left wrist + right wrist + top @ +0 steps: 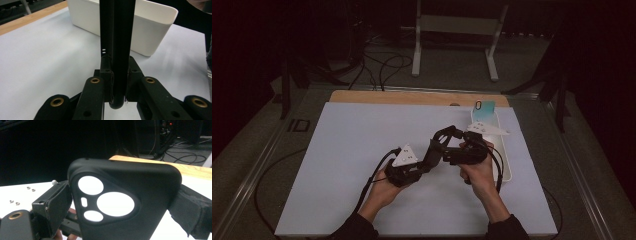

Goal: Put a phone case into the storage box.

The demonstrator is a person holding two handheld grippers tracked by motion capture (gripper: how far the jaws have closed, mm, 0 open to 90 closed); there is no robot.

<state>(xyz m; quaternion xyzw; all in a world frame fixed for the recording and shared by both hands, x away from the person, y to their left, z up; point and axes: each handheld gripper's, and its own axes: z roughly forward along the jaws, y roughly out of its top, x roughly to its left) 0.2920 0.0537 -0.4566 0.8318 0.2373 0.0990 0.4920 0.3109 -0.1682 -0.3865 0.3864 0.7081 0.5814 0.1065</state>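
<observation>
With both grippers' jaws clamped on the black phone case (125, 202) at frame centre, uneven pulling could twist it free onto the counter (352, 150).

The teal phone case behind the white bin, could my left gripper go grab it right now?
Probably not: the left gripper is shut on the black phone case, and the white bin stands before the teal case.

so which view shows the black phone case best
The right gripper view: the black phone case faces the camera with its camera cutouts plain, held between the right tongs. The left gripper view shows it edge-on, clamped in the left tongs. The high view shows a small dark shape between both tongs.
</observation>
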